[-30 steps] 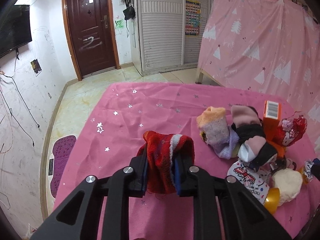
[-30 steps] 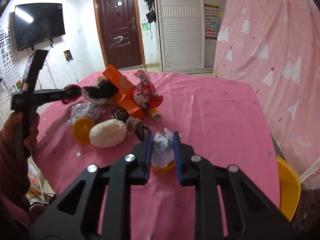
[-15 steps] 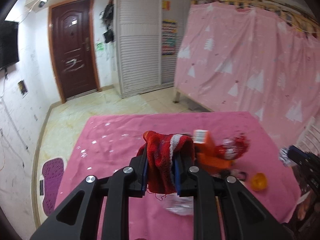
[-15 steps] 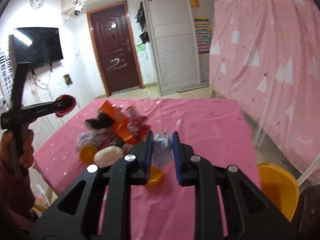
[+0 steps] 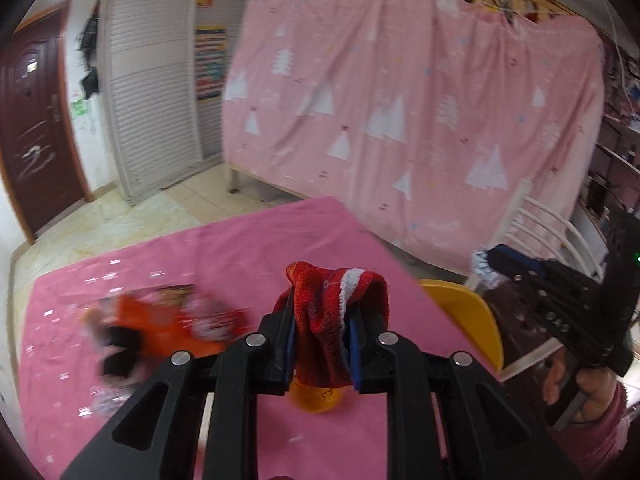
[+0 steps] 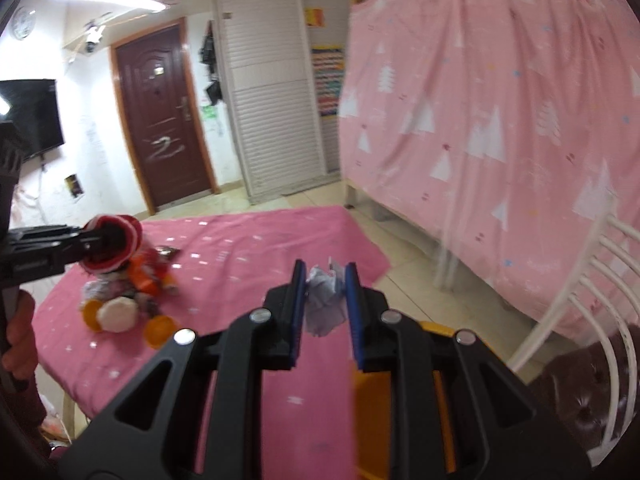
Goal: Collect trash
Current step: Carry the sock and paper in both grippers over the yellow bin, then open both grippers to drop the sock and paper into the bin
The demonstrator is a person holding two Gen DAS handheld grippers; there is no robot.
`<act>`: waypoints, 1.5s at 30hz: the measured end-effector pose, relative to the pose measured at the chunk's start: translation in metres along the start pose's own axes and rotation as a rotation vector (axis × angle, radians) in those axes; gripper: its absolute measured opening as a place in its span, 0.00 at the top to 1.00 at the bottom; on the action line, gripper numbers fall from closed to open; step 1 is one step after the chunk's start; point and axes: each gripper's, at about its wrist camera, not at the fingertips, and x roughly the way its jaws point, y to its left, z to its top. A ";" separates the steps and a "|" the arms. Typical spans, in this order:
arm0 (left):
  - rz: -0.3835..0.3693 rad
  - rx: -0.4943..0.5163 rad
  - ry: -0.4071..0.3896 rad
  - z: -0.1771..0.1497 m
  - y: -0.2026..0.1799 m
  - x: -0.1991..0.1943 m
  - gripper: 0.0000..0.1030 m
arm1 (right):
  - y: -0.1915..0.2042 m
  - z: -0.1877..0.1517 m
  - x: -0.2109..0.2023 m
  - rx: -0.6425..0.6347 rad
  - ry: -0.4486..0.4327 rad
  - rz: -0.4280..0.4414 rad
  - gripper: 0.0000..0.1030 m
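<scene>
Left gripper (image 5: 322,316) pinches a red knitted sock (image 5: 334,320) with a white stripe, held above the pink tablecloth (image 5: 224,248). Right gripper (image 6: 324,292) is clamped on a crumpled paper wad (image 6: 325,300) near the table's edge, beside a yellow bin (image 5: 464,320). Remaining clutter pile (image 6: 128,296) lies on the cloth.

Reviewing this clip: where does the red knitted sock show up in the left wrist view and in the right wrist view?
Left wrist: red knitted sock at centre, clamped in the left gripper.
Right wrist: same sock at far left, over the clutter pile.
Shared landmark: the dark brown door.
</scene>
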 end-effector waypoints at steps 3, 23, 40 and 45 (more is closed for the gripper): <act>-0.075 0.010 0.033 0.006 -0.025 0.023 0.86 | -0.027 -0.007 0.005 0.050 0.036 -0.033 0.82; -0.237 0.033 0.190 0.015 -0.136 0.117 0.50 | -0.094 -0.032 0.022 0.214 0.095 -0.050 0.80; -0.186 -0.031 0.098 0.026 -0.099 0.067 0.40 | -0.065 -0.027 0.018 0.164 0.074 -0.023 0.41; -0.153 -0.042 0.055 0.026 -0.078 0.044 0.38 | -0.044 -0.019 0.020 0.128 0.066 0.005 0.41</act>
